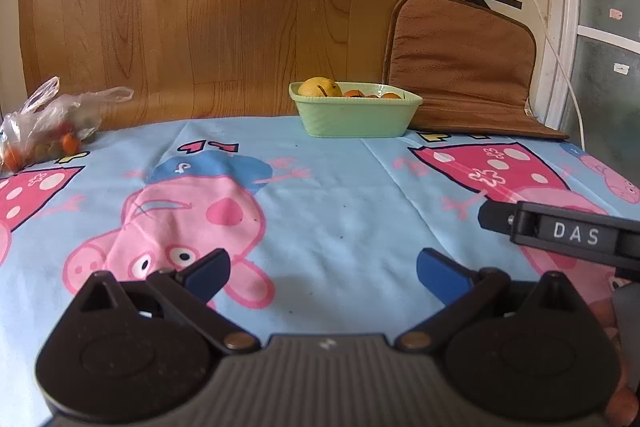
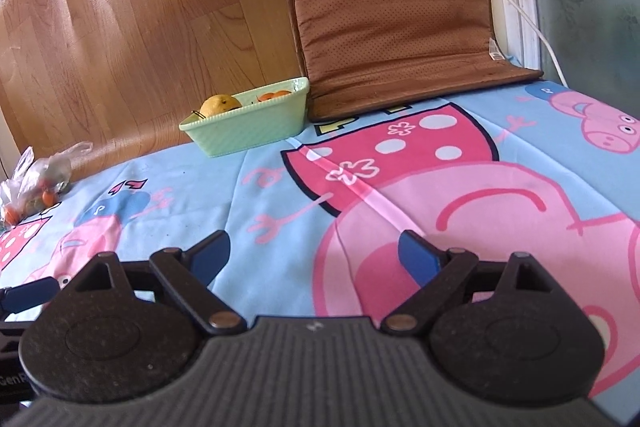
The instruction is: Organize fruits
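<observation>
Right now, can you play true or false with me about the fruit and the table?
1. The green basket has a yellow fruit in it. True.
2. The plastic bag is inside the basket. False: it lies on the table far off to the basket's left.
3. Both tools are open and hold nothing. True: the left tool and the right tool each have their fingers spread over the cloth.
4. The tablecloth is plain white. False: it is light blue with pink cartoon pigs.
5. A brown cushion leans against the wall right beside the basket. True.
</observation>
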A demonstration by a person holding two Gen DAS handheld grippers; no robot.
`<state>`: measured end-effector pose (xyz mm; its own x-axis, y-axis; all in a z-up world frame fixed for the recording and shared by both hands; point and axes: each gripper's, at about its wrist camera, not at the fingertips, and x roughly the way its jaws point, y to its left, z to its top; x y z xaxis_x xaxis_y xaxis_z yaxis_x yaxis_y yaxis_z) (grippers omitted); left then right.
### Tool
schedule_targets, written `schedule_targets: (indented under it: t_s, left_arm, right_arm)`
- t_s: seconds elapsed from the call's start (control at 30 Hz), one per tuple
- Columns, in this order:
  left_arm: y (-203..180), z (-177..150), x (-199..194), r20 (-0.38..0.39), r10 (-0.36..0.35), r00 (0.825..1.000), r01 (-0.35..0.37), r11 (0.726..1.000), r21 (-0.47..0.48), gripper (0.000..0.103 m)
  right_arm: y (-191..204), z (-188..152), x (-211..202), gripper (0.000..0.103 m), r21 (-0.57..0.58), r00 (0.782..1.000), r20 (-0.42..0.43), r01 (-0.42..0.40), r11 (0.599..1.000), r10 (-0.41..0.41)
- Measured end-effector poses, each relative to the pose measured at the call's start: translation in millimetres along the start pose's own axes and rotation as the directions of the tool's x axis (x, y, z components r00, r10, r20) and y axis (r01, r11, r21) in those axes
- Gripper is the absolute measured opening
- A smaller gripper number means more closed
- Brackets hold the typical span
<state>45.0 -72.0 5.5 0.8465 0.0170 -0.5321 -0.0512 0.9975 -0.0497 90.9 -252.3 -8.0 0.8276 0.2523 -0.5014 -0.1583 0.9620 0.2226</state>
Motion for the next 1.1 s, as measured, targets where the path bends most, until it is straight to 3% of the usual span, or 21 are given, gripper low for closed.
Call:
schedule_targets:
  t_s: [0.13,0.27,0.5,0.67,1.1]
  left_arm:
    - [-0.6,0.2,0.9,-0.003,0.012,1.000,-0.012,1.000,-0.006,0.103]
    - [1.7,0.6,3.0,-0.018,0.067,0.998,-0.068,0.997,-0.027,0.103]
    - [8.0,0.9,11.2,-0.095,0.115,0.989,-0.120,0.991,-0.054,0.103]
    - [10.5,-0.3,6.3,-0.081,0.149,0.986,-0.156,0.985,-0.080,0.103]
    - [-5.6,0.3,10.9,-0.089,0.218,0.972,-0.217,0.976,0.017,0.103]
  right_arm:
    - [-4.4,-0.1,-2.8,0.093,0.027,1.000,0.014,-0.013,1.000,0.013]
    - [-1.5,0.2,-0.2,0.093,0.011,0.999,-0.003,-0.036,0.999,0.036]
    - [-2.5,-0.3,-3.0,0.093,0.005,0.996,0.000,-0.092,0.996,0.092]
    - [-5.6,-1.3,-3.7,0.093,0.007,0.991,-0.024,-0.129,0.992,0.130]
    - [-10.4,-0.6,-6.3,0.094,0.018,0.976,-0.034,-0.215,0.976,0.216]
